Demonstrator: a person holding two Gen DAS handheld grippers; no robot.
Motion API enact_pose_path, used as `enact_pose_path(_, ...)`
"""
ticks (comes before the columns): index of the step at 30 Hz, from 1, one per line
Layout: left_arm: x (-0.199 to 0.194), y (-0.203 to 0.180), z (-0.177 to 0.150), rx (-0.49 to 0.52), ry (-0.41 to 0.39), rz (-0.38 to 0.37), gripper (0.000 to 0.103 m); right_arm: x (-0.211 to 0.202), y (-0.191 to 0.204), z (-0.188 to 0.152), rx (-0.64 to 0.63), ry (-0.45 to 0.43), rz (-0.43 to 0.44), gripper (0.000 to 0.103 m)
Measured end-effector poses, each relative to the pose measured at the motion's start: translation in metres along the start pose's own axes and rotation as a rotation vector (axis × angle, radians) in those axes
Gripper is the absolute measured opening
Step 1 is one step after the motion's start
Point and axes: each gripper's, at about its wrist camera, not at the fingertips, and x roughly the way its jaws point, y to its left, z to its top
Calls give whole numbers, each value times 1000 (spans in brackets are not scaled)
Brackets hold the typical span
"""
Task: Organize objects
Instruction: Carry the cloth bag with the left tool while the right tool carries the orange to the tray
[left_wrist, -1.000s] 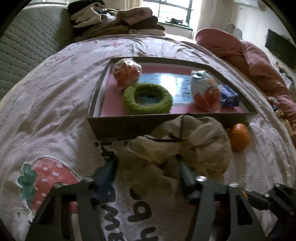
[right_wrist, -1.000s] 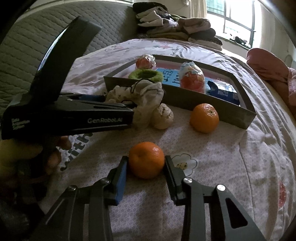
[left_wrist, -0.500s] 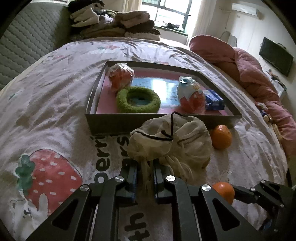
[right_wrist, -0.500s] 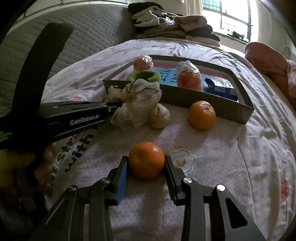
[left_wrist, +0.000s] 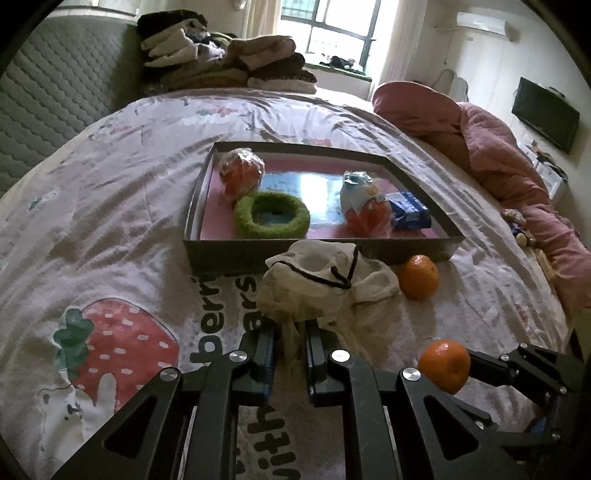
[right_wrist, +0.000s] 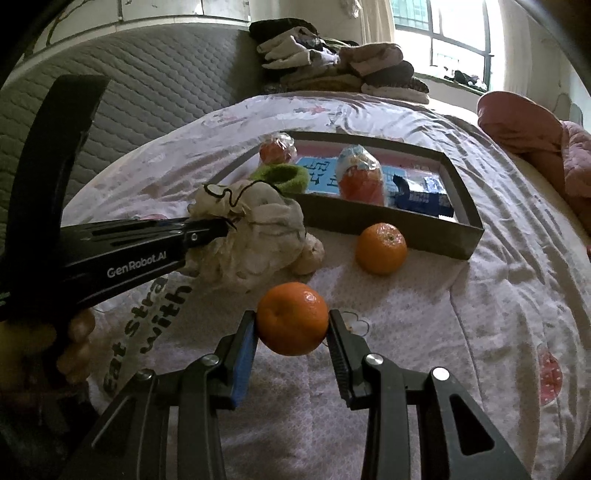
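My left gripper is shut on the cream drawstring cloth bag, pinching its fabric and holding it raised just in front of the grey tray. In the right wrist view the same left gripper comes in from the left with the bag. My right gripper is shut on an orange mandarin, held above the bedspread; the mandarin also shows at the lower right of the left wrist view. A second mandarin lies on the bed beside the tray's front wall.
The tray holds a green fuzzy ring, two wrapped orange snacks and a blue packet. Folded clothes are stacked at the bed's head. A pink quilt lies on the right. A hand holds the left gripper.
The left gripper closed on the cloth bag and lifted it off the bedspread, moving back a little. The right gripper kept its hold on the mandarin and raised it slightly.
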Motion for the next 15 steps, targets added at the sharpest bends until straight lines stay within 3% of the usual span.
enact_pose_path(15, -17, -9, -2, 32, -21, 12, 12, -15, -1, 0, 1, -33, -9, 38)
